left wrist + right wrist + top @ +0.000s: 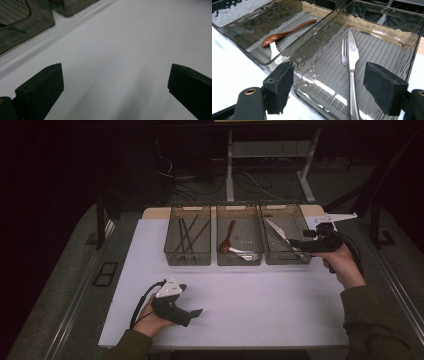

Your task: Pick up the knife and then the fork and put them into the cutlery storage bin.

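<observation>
Right gripper view: fork (345, 53) (beside a knife (352, 75)) lies between the wide-open right gripper (337, 86).

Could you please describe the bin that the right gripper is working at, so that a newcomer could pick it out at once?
On the white table, three smoky see-through bins stand in a row at the far edge. It is the rightmost bin, by the right gripper. It alone holds a metal fork and knife; the middle bin holds spoons, the left one chopsticks.

Dim surroundings, glare on trays (317, 37)
</observation>
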